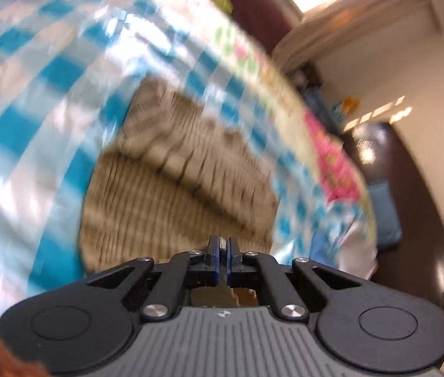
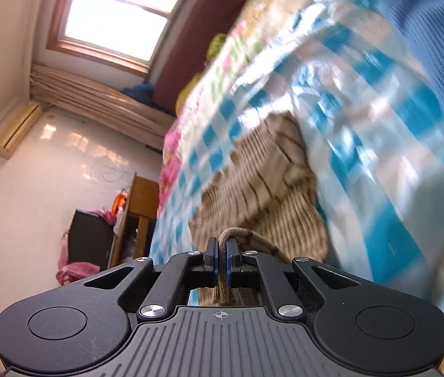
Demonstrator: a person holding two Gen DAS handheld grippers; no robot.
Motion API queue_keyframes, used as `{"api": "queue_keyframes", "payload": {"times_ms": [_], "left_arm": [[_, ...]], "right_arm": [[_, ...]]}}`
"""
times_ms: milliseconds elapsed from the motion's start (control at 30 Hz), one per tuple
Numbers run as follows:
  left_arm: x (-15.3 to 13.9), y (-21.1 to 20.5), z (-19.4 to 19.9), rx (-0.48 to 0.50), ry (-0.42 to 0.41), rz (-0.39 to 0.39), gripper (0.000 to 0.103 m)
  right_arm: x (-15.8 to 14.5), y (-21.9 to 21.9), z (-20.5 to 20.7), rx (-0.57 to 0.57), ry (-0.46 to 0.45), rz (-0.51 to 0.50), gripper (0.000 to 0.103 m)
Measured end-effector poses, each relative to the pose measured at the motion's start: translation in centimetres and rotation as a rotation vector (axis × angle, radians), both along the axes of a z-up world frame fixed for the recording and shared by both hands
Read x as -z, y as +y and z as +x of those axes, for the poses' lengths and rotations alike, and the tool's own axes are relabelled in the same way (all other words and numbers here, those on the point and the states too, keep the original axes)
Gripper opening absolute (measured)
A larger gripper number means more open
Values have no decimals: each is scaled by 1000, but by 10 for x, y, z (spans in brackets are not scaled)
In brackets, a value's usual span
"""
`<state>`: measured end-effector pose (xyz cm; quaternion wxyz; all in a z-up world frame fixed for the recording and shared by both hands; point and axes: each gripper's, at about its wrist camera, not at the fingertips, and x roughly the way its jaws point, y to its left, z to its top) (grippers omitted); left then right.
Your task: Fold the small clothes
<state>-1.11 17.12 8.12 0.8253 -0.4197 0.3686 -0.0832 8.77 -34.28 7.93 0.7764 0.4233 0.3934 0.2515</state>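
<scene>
A small beige ribbed knit garment [image 1: 178,194] lies partly folded on a blue-and-white checked cloth [image 1: 33,132] on a bed. My left gripper [image 1: 222,245] is shut over the garment's near edge; a bit of beige fabric shows beneath the jaws, so it seems to pinch the garment. In the right wrist view the same garment [image 2: 262,194] lies on the checked cloth [image 2: 379,163]. My right gripper [image 2: 222,245] is shut on a folded edge of the garment, which loops out above the fingertips and hangs below them. Both views are motion-blurred.
A dark blue ribbed garment [image 2: 426,47] lies on the cloth at upper right. A floral bedsheet [image 1: 331,157] borders the cloth. A dark brown bed frame [image 1: 416,220], a window [image 2: 118,9], a wooden cabinet [image 2: 140,216] and a yellow-green item [image 2: 215,44] are around.
</scene>
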Motion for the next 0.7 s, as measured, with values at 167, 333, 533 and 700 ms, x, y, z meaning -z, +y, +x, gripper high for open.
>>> {"api": "queue_keyframes", "payload": {"times_ms": [167,333,533,700], "left_arm": [[-2,28,52,-60,-95,-27,7],[2,28,78,34,-98,14,7],[30,-29,71,313,3,247,11],[54,-63,75,443,67,375,16]], "right_arm": [[-16,27,59,8,-63,-4,5],[-18,51,115,20,-58,8,1],[3,67,105,-71,-35,-130,6],[36,76,87,-186,26,-271,7]]}}
